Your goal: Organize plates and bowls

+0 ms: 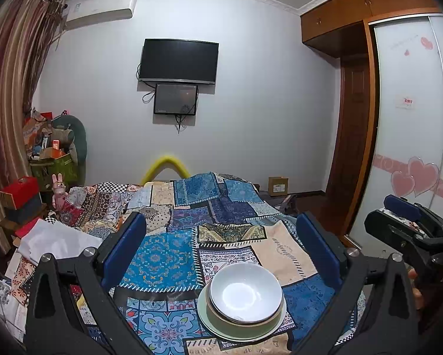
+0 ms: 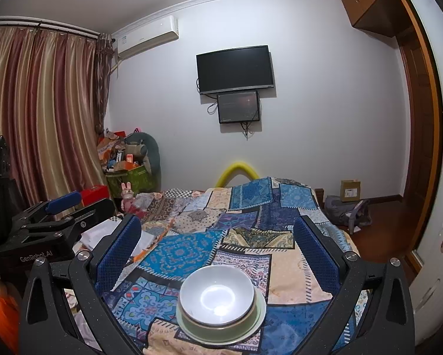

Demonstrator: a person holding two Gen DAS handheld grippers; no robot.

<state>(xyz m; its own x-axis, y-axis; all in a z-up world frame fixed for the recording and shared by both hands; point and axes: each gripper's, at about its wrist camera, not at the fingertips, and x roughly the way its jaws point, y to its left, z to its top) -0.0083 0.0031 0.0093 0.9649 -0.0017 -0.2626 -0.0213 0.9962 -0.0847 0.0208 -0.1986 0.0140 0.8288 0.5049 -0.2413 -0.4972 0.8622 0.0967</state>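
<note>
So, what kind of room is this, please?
Most likely a bedroom in a home. The dishes sit on a bed covered with a patchwork quilt, a television hangs on the wall, and a sliding-door wardrobe with heart stickers stands at the side.

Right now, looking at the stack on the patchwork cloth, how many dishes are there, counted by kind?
White bowl: 1
Olive-green bowl under the white one: 1
Pale green plate at the bottom: 1
Total: 3 dishes, as far as the rims show; anything nested deeper is hidden.
</note>
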